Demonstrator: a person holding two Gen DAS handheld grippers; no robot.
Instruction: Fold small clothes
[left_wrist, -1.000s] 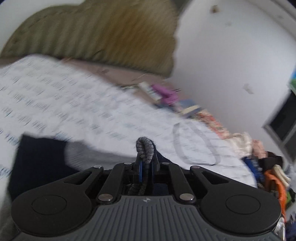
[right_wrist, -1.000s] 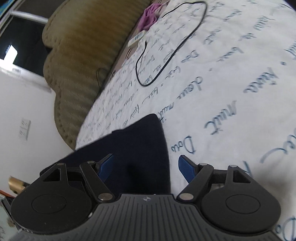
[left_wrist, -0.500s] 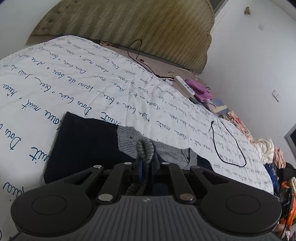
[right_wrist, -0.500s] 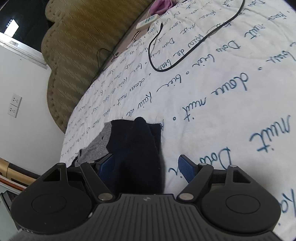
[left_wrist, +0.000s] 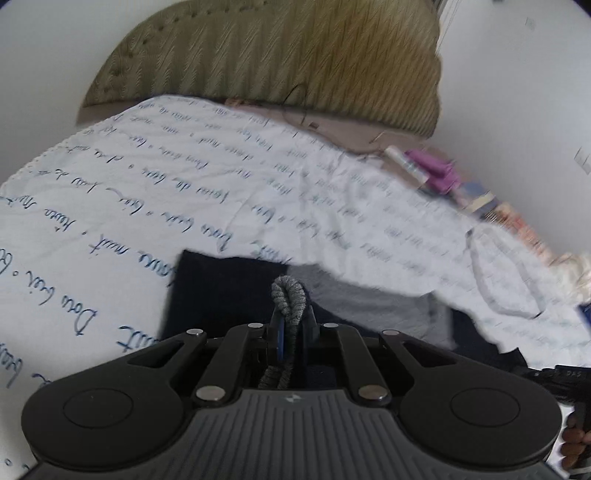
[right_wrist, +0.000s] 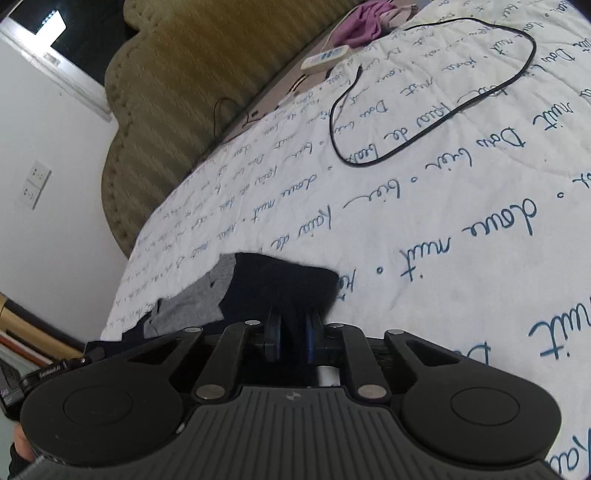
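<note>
**Both grippers pinching the garment at the bed's near edge**

On the white script-printed bedspread (right_wrist: 424, 192) lies the navy-and-grey garment (right_wrist: 280, 284), close under both tools. Left gripper (left_wrist: 290, 325) clenched on a grey ribbed edge (left_wrist: 289, 295) bunched between its fingers; right gripper (right_wrist: 291, 332) nearly closed on navy cloth.

Risk, as a judgement: the thin right pinch may slip if the 2 hands pull apart unevenly, skewing the fold.

Only the right view shows the black cable loop (right_wrist: 436, 96) sharply; the left view is motion-blurred
</note>
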